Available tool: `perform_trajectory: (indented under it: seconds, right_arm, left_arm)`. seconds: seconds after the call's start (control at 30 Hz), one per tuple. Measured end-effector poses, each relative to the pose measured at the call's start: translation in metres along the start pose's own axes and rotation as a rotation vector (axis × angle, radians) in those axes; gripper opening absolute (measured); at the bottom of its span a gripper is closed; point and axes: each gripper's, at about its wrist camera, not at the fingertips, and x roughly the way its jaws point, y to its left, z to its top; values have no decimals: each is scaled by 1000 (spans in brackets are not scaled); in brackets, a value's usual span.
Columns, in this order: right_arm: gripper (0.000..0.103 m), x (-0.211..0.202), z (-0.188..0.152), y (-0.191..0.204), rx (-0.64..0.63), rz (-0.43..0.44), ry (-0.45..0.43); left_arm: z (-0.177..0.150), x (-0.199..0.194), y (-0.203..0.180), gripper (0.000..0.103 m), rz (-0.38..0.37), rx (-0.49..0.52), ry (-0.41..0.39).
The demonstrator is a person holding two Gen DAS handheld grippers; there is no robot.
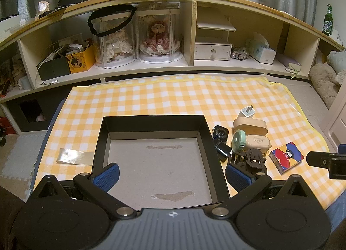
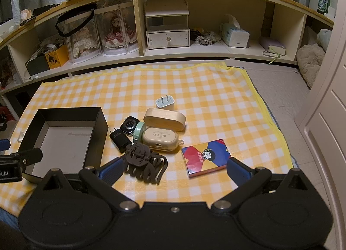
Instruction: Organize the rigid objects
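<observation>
An empty black box (image 1: 155, 128) was seen on the yellow checked cloth (image 2: 216, 89), with a cluster of small objects just to its right, among them a dark hair claw (image 2: 146, 163) and a colourful card pack (image 2: 206, 157). The left gripper (image 1: 172, 174) was held wide open over the box, and the right gripper (image 2: 173, 168) was likewise spread open, nothing being gripped.

Box (image 2: 64, 139) sits left of the clustered items; card pack (image 2: 206, 157) lies right of hair clip (image 2: 146, 166)

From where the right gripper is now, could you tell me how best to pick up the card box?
Probably grip the card box across its two long edges, coming from above. It lies flat and apart from the pile, and the open right gripper looks wide enough.
</observation>
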Motion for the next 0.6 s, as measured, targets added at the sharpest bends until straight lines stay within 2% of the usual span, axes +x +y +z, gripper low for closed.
perform_trajectory:
  seconds: [0.6]
  right_arm:
    - [102,0,0,1,-2,-2,0]
  left_arm:
    - [0,0,0,103,1,-2,-1]
